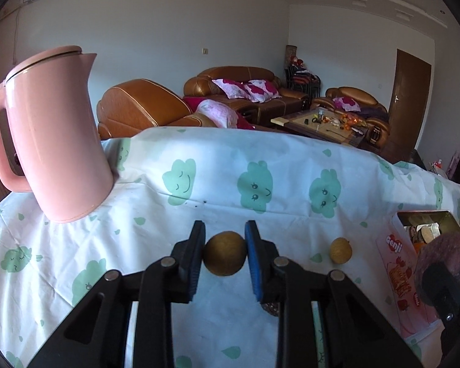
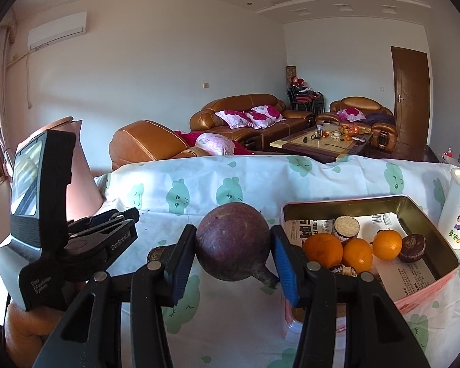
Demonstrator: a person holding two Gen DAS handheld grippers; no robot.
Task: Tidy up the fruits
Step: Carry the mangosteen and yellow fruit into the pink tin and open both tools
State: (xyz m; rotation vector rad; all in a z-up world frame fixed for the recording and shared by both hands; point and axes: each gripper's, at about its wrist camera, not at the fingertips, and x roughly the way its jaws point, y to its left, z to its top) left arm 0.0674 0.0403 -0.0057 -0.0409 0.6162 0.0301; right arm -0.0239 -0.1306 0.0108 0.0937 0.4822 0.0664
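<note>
Fruits: a small round tan fruit, matte-skinned, is clamped between the jaws of the left gripper above the bench. A dark purple stemmed fruit is clamped in the right gripper, left of the tin. Both grippers point forward and slightly downward. Only the right view shows oranges inside the tin; only the left shows a second tan fruit, apparently resting on the cloth.

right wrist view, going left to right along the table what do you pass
pink jug → left tongs → purple fruit held in the right tongs → tin box with oranges → white cup
</note>
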